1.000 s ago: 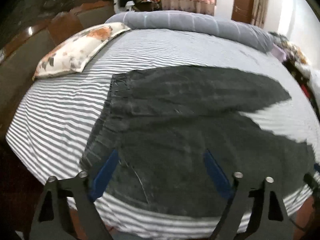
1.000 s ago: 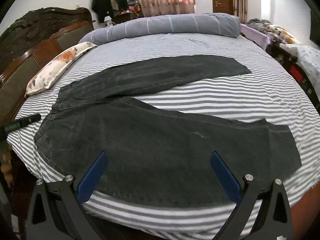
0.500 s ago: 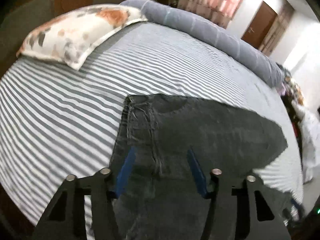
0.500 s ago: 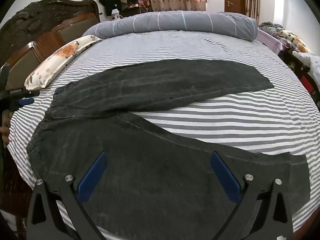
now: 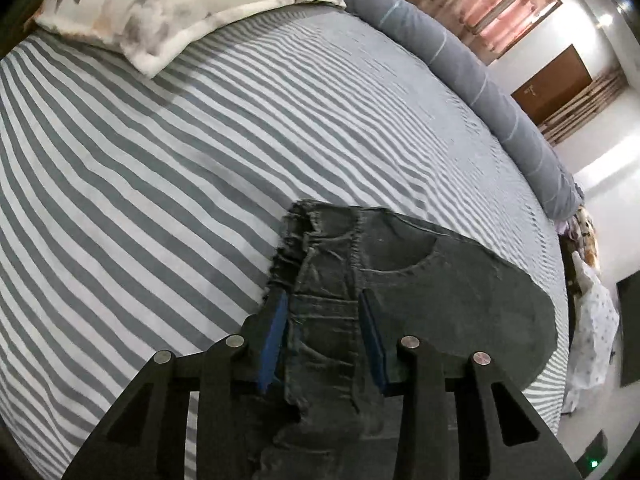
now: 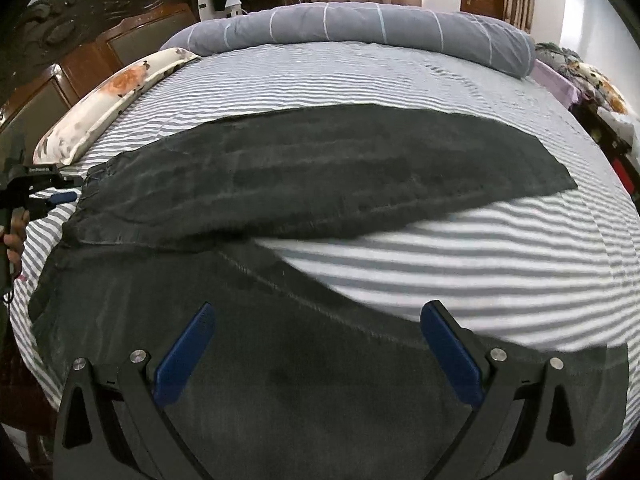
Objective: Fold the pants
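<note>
Dark grey pants lie spread on the striped bed, legs apart in a V, waistband at the left. In the left wrist view the waistband sits between the blue pads of my left gripper; the jaws are partly closed around the bunched band with a gap still showing. That gripper also shows at the left edge of the right wrist view, at the waistband's far corner. My right gripper is wide open and empty, low over the near leg.
A floral pillow lies at the bed's left by the wooden headboard. A grey bolster runs along the far edge. Clothes pile at the right. Striped sheet shows between the legs.
My left gripper has moved to the waistband's far corner and narrowed its jaws around it. My right gripper has dropped lower over the near leg and stayed open.
</note>
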Demonstrator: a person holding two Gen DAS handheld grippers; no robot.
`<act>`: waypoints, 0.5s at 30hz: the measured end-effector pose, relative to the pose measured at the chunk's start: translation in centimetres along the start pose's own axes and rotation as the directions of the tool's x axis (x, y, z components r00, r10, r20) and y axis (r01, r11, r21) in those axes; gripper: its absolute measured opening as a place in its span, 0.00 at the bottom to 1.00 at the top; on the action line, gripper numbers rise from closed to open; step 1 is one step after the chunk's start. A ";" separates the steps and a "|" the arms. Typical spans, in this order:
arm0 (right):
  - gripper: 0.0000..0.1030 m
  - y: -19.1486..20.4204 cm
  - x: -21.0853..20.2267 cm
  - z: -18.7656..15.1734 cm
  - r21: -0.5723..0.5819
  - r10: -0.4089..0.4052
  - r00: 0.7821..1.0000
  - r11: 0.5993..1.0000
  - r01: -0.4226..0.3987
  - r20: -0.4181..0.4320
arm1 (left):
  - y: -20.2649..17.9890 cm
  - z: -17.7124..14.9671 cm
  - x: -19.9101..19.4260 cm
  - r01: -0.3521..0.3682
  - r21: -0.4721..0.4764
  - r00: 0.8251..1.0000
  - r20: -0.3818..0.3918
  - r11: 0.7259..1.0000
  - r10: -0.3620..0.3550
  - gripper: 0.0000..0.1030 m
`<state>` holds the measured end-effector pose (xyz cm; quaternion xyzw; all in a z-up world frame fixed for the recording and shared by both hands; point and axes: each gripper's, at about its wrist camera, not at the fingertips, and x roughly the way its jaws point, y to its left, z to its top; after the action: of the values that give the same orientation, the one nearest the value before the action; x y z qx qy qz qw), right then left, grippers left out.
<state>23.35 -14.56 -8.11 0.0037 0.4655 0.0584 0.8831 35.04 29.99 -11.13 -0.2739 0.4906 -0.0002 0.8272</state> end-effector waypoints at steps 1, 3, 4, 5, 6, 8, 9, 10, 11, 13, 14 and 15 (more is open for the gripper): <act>0.99 0.3 0.3 0.5 -0.005 0.001 1.000 1.000 -0.001 0.001 | 0.1 0.1 0.4 0.000 0.006 1.000 -0.002 1.000 0.000 0.37; 0.99 0.5 0.8 1.1 -0.011 0.005 1.000 1.000 -0.005 0.008 | 0.2 0.4 0.9 -0.006 0.008 1.000 0.003 1.000 0.006 0.37; 0.99 0.7 1.0 1.5 -0.015 0.007 1.000 1.000 -0.007 0.011 | 0.3 0.6 1.2 0.004 0.009 1.000 0.009 1.000 -0.004 0.37; 0.99 0.9 1.3 1.8 -0.018 0.008 1.000 1.000 -0.008 0.012 | 0.3 1.0 1.5 0.011 0.009 1.000 0.012 1.000 -0.011 0.37; 0.99 1.1 1.6 2.1 -0.022 0.011 1.000 1.000 -0.011 0.014 | 0.4 1.2 1.8 0.015 0.007 1.000 0.011 1.000 -0.015 0.37; 0.99 1.5 2.0 2.5 -0.031 0.015 1.000 0.999 -0.014 0.015 | 0.3 1.9 2.5 0.038 -0.007 0.999 0.008 0.999 -0.038 0.37; 0.99 1.7 2.3 2.7 -0.038 0.013 1.000 0.999 -0.012 0.013 | 0.5 2.0 2.6 0.048 -0.016 0.999 0.006 0.999 -0.048 0.37; 0.99 1.9 2.5 3.0 -0.043 0.013 1.000 0.999 -0.013 0.013 | 0.5 2.1 2.8 0.058 -0.020 0.998 0.005 0.998 -0.058 0.37; 0.99 2.0 2.7 3.1 -0.049 0.018 1.000 0.999 -0.017 0.013 | 0.5 2.3 3.0 0.066 -0.019 0.998 0.011 0.998 -0.066 0.37; 0.99 2.1 3.4 3.8 -0.060 0.052 0.999 0.997 -0.052 0.002 | 0.5 2.7 3.2 0.082 -0.030 0.996 0.025 0.996 -0.081 0.37; 0.99 2.0 3.7 4.5 -0.069 0.075 0.997 0.995 -0.074 0.003 | 0.7 2.8 3.3 0.098 -0.044 0.995 0.038 0.994 -0.096 0.37; 0.99 1.9 4.0 5.2 -0.081 0.093 0.996 0.992 -0.092 0.007 | 0.9 3.0 3.4 0.114 -0.059 0.992 0.054 0.992 -0.111 0.37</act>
<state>29.71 -11.99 -8.37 -0.0097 0.4573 0.1180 0.8814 38.99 31.15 -13.17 -0.3263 0.4529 -0.0246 0.8293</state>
